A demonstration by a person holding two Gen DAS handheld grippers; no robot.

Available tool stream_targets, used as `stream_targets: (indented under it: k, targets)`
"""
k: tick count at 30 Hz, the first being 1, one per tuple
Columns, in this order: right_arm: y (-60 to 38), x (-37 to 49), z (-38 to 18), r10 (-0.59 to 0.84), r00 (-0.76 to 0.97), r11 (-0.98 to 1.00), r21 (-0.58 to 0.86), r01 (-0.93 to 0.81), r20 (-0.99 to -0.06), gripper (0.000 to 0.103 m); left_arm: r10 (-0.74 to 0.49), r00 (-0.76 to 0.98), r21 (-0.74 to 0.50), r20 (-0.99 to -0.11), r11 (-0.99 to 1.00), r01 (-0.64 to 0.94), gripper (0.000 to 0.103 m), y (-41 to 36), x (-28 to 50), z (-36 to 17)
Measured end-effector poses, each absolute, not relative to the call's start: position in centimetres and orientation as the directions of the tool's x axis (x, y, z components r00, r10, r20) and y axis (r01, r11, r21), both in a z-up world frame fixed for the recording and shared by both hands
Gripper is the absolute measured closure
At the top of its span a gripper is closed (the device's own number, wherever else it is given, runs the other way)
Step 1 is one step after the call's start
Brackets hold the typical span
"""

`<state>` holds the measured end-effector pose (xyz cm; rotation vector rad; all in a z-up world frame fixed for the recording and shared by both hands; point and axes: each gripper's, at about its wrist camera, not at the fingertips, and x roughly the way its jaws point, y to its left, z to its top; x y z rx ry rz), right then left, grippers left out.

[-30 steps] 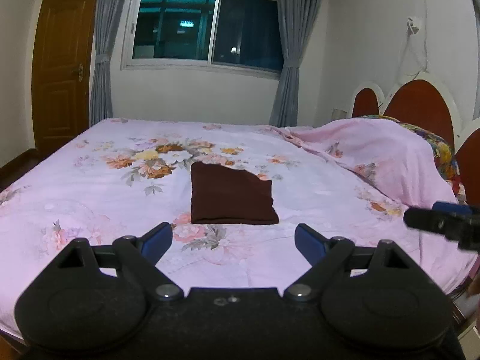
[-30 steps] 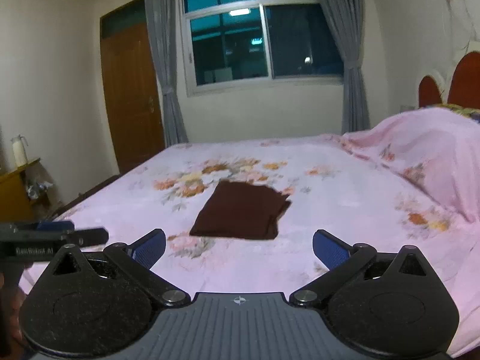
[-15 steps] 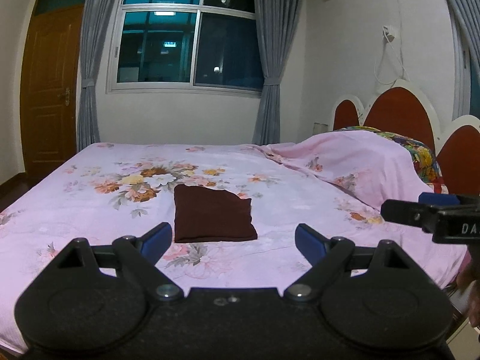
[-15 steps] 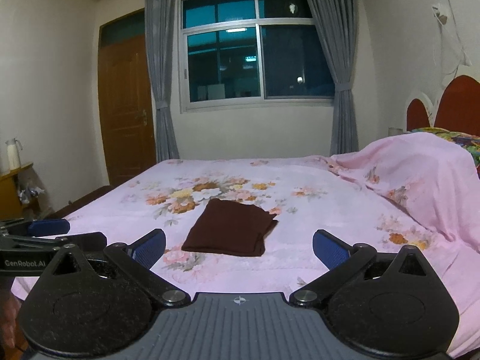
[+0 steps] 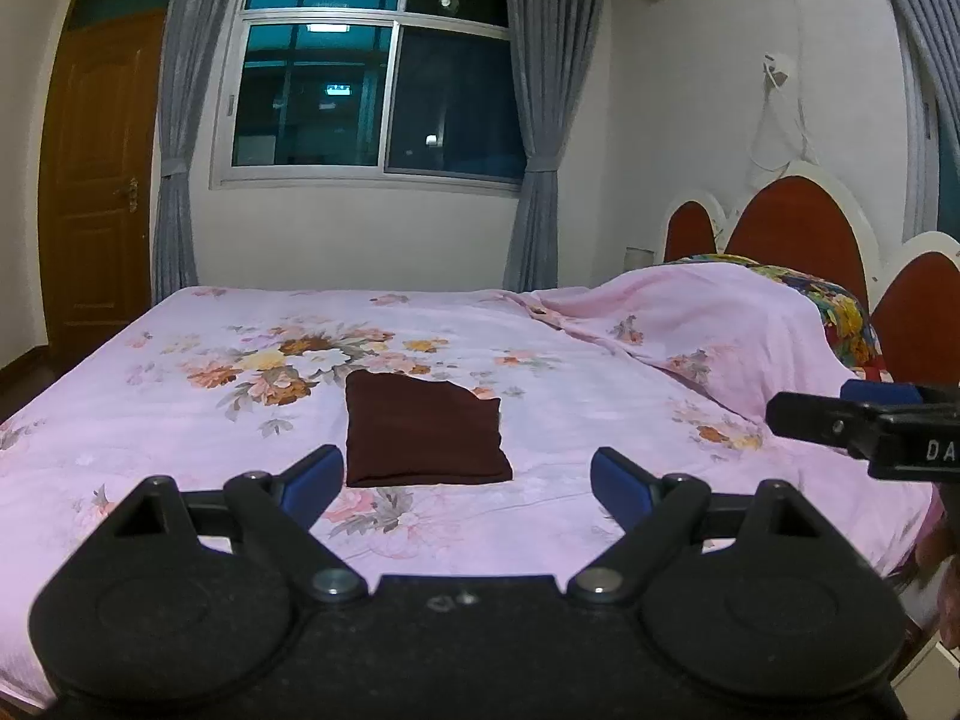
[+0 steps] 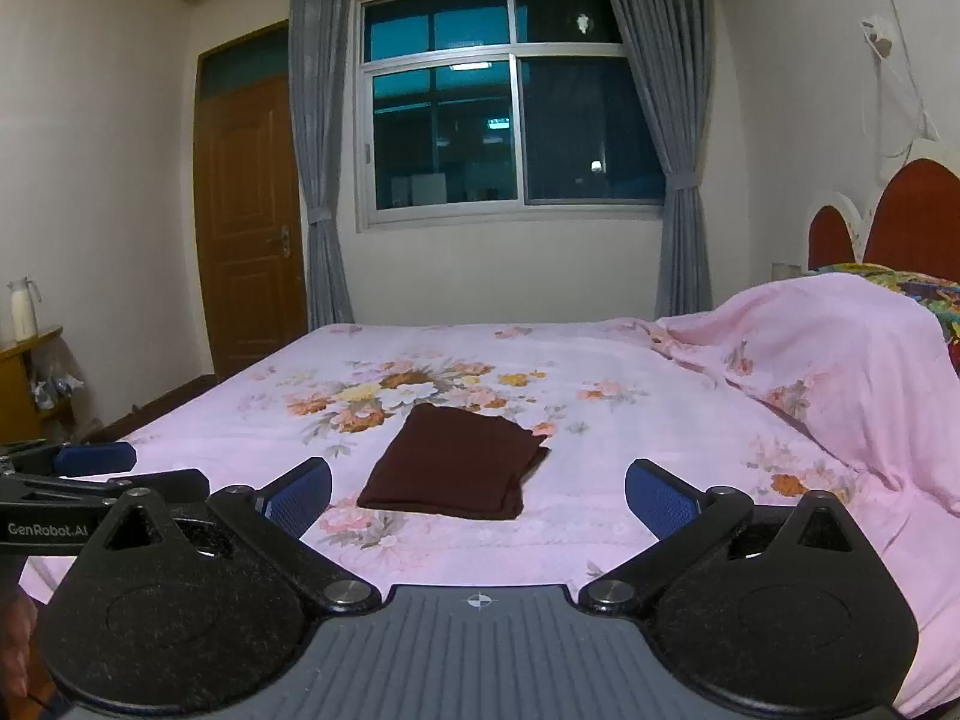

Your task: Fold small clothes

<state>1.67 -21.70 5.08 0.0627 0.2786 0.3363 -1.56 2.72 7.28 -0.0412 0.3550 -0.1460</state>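
Note:
A dark brown cloth [image 5: 423, 432] [image 6: 456, 462] lies folded into a flat rectangle on the pink flowered bedspread [image 5: 180, 420] [image 6: 630, 420]. My left gripper [image 5: 465, 486] is open, back from the cloth's near edge, with nothing between its blue pads. My right gripper [image 6: 477, 501] is open too, held off the cloth, and holds nothing. In the left wrist view the right gripper's fingers [image 5: 840, 414] reach in from the right edge. The left gripper's fingers [image 6: 90, 468] show at the left edge of the right wrist view.
A pink-covered heap [image 5: 720, 324] [image 6: 840, 360] rises at the bed's right, before a red and white headboard [image 5: 804, 228]. Behind the bed are a curtained window [image 5: 372, 78] and a wooden door [image 5: 96, 180]. A white jug [image 6: 23, 309] stands on a side table at left.
Both grippers have drawn back and risen from the bed, so the folded cloth looks smaller and farther off. In the last half second little moved. Both stayed open.

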Motion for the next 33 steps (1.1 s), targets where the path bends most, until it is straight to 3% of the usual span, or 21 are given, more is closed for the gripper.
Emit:
stream_targets:
  k: [33]
  targets:
    - [-22.56,1.26,5.54,0.33,0.911,0.944,0.1,-0.314,-0.247,0.0,-0.175,0.929,-0.062,-0.325,0.984,0.164,0.013,2.19,-1.95,7.81]
